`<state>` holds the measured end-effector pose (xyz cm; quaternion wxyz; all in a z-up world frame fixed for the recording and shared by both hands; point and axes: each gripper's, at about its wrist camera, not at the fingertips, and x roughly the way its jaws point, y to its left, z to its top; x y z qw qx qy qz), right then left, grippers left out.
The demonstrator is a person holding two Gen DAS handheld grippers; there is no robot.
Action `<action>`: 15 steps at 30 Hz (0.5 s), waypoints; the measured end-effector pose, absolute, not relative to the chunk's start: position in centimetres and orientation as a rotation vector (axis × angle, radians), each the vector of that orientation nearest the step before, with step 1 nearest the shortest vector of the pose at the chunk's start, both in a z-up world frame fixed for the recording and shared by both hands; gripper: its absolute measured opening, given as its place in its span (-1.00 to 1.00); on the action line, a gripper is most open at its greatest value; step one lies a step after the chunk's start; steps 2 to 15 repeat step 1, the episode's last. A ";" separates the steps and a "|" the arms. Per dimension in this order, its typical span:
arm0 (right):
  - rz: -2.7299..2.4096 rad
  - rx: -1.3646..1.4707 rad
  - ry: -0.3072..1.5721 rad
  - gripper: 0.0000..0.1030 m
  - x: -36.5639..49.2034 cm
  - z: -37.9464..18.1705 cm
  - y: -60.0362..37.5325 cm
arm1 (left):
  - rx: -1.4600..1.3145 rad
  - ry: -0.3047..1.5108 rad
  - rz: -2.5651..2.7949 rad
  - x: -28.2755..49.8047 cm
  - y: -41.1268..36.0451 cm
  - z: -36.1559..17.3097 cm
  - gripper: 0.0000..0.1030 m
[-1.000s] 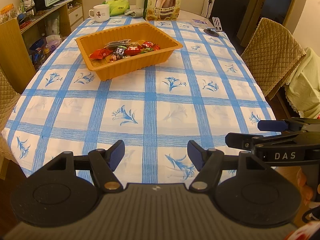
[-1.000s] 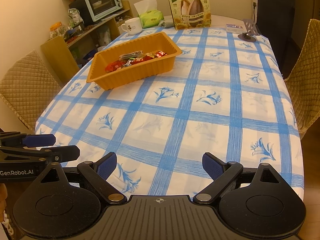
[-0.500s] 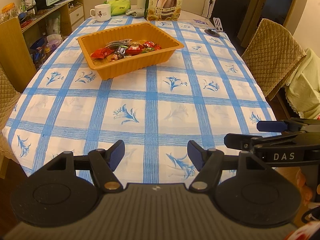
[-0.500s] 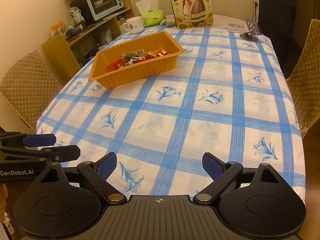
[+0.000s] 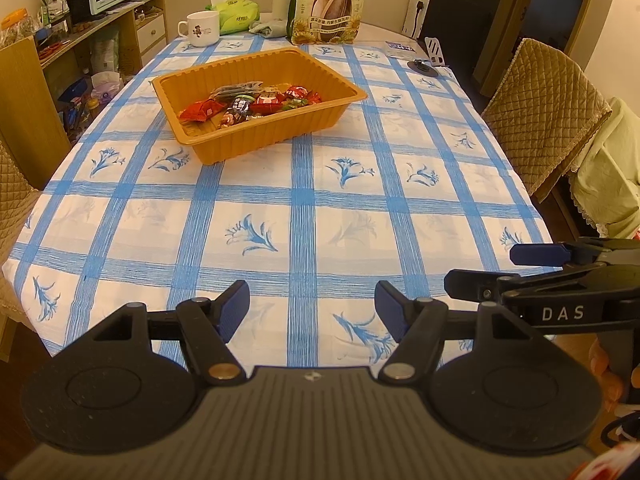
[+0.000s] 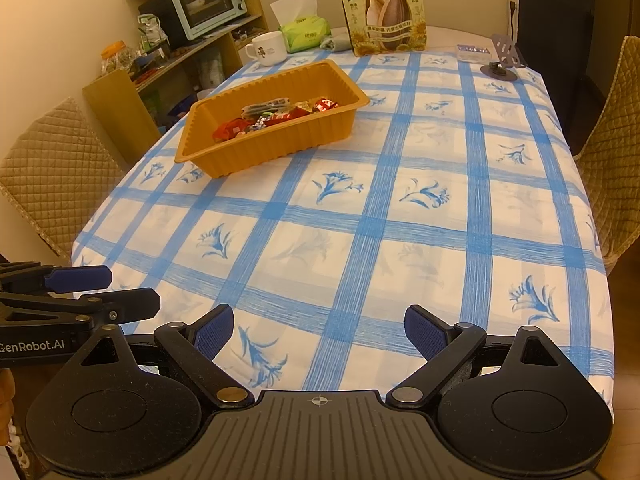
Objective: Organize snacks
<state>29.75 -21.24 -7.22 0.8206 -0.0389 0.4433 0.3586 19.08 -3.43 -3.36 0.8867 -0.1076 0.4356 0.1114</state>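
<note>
2 grippers over near edge of the checked tablecloth [image 5: 304, 216], both empty. Left gripper [image 5: 312, 306] jaws parted, nothing between; right gripper [image 6: 319, 330] spread wider, likewise released. Orange tray [image 5: 280, 136] sits mid-table toward the far left, wrapped snacks [image 5: 256, 105] piled inside. Sunflower-seed bag [image 6: 384, 8] upright at far end.

Warm, dim yellowish indoor light, soft shadows, sharp centre, strong fisheye bending and dark corners.
</note>
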 end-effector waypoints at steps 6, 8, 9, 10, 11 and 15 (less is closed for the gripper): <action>0.763 -0.083 0.946 0.79 29.9 -7.2 -21.2 | -0.227 0.909 0.231 19.2 -3.3 -3.4 0.30; 0.763 -0.083 0.946 0.79 29.9 -7.2 -21.2 | -0.227 0.909 0.231 19.2 -3.3 -3.4 0.30; 0.763 -0.083 0.946 0.79 29.9 -7.2 -21.2 | -0.227 0.909 0.231 19.2 -3.3 -3.4 0.30; 0.763 -0.083 0.946 0.79 29.9 -7.2 -21.2 | -0.227 0.909 0.231 19.2 -3.3 -3.4 0.30; 0.763 -0.083 0.946 0.79 29.9 -7.2 -21.2 | -0.227 0.909 0.231 19.2 -3.3 -3.4 0.30; 0.763 -0.083 0.946 0.79 29.9 -7.2 -21.2 | -0.227 0.909 0.231 19.2 -3.3 -3.4 0.30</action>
